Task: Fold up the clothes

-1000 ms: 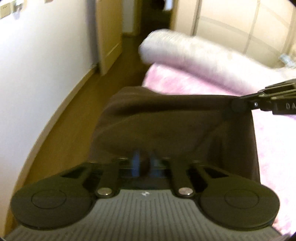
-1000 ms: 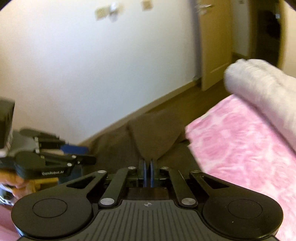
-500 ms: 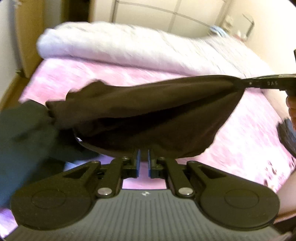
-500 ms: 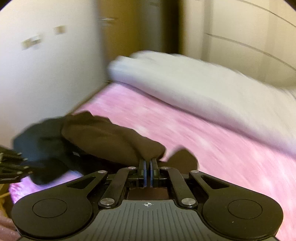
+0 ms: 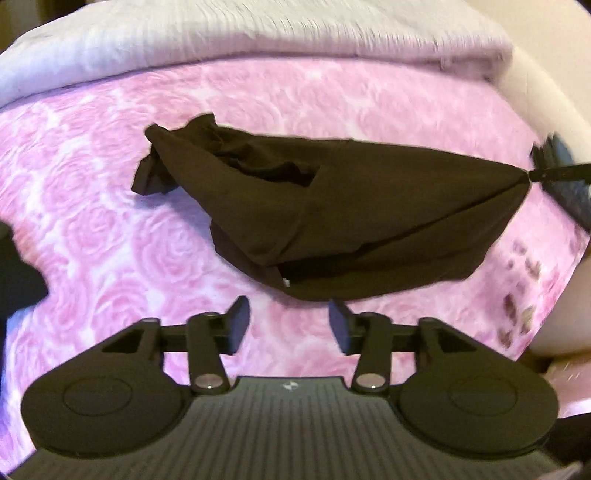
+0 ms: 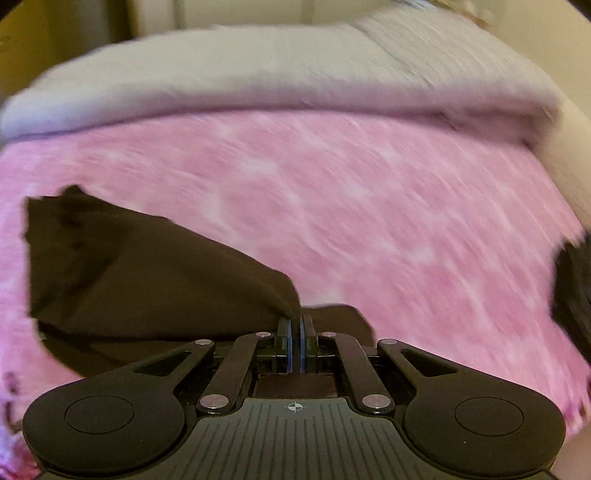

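Nearest the lens in the left wrist view, the black two-finger left gripper [image 5: 288,321] stands released, its jaws wide apart with only bedding between them, just short of the dark brown soft cloth garment [image 5: 332,210]. In the right wrist view the black right gripper [image 6: 295,328] is clenched on one corner of that garment, blue pads pressed together over the fabric.

From that pinched corner at the right of the frame in the left view, the garment stretches leftward across mid-frame, its belly sagging and its far end bunched in loose folds. Judging by that sag, it is light, limp and unlikely to slip; it will collapse wherever it is not held, so a seam or hemmed corner is the sounder place to take hold.

Beneath it lies the pink rose-patterned plush bed cover [image 5: 110,240], and beyond, across the top of the frame, a pale grey ribbed rolled quilt [image 5: 258,33].
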`<state>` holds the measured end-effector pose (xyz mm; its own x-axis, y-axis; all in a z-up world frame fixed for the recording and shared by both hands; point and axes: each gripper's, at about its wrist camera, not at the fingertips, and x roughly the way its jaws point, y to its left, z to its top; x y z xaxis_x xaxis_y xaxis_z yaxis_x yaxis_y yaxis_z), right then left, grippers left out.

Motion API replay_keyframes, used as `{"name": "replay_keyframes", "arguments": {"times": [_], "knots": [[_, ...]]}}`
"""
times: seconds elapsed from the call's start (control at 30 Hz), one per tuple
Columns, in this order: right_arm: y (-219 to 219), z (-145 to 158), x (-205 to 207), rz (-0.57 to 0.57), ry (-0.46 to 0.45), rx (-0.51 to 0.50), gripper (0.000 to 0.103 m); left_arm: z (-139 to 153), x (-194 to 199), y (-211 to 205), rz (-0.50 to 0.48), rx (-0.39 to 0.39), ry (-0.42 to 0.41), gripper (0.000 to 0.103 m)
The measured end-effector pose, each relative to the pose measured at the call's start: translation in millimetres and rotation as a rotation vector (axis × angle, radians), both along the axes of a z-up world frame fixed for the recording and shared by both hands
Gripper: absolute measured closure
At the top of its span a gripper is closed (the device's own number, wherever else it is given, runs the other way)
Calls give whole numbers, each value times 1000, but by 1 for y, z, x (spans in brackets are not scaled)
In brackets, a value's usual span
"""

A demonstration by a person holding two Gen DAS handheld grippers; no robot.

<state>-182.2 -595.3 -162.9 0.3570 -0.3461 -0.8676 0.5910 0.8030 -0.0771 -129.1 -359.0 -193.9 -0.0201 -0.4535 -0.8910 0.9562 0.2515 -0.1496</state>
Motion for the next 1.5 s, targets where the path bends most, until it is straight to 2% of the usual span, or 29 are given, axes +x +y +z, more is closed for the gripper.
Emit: {"name": "replay_keyframes", "arguments": {"times": [0.03, 0.13, 0.17, 0.2, 0.27, 0.3, 0.43, 0.63, 0.67, 0.7, 0.77, 0.87, 0.93, 1.0, 1.07, 1.13, 1.2, 1.27, 1.33, 1.37, 1.43, 1.47, 1.5], "knots": [[-7, -7, -6, -33, 29, -7, 101, -11, 4, -8, -16, 17, -8, 59], [26, -17, 22, 125, 29, -5, 95, -35, 12, -30, -52, 45, -21, 55], [37, -20, 31, 178, 29, -5, 85, -43, 15, -40, -53, 48, -22, 55], [48, -24, 40, 231, 29, -4, 68, -51, 20, -45, -47, 47, -23, 55], [71, -31, 59, 337, 29, -3, 49, -64, 30, -55, -23, 43, -9, 54], [82, -34, 68, 391, 28, -2, 44, -69, 35, -57, -8, 40, -3, 54], [126, -48, 106, 603, 27, 1, 39, -83, 54, -51, 46, 10, 25, 53], [187, -125, 179, 980, 102, -71, 38, -95, 75, -26, 157, -4, 67, 52], [197, -137, 192, 1043, 115, -83, 51, -95, 75, -24, 167, -3, 73, 52], [192, -138, 198, 1035, 102, -36, 85, -95, 74, -22, 176, -3, 79, 52], [174, -120, 202, 935, 47, 15, 101, -92, 70, -25, 183, -7, 90, 52], [133, -67, 187, 765, -90, -7, 101, -88, 58, -40, 187, -21, 105, 50], [90, -30, 172, 615, -172, -26, 102, -86, 47, -57, 189, -23, 100, 42], [49, -1, 152, 487, -225, -53, 103, -86, 35, -79, 190, -15, 82, 41], [8, 20, 126, 367, -252, -144, 103, -95, 23, -98, 205, 33, 27, 41], [-44, 31, 99, 239, -277, -171, 103, -104, 12, -115, 230, 91, -31, 41], [-93, 30, 80, 136, -242, -162, 103, -114, 7, -123, 276, 138, -73, 40], [-127, 26, 62, 103, -199, -102, 103, -121, 3, -129, 320, 172, -109, 37], [-129, 19, 58, 173, -168, -47, 103, -126, 2, -132, 358, 182, -102, 36], [-130, 15, 56, 208, -153, -20, 99, -129, 2, -133, 371, 184, -93, 38], [-110, -7, 69, 311, -122, 52, 75, -132, 3, -134, 382, 169, -48, 61], [-100, -17, 77, 348, -120, 96, 43, -127, 2, -134, 371, 159, -38, 67], [-90, -28, 84, 386, -118, 141, 24, -123, 1, -134, 360, 149, -28, 81]]}}
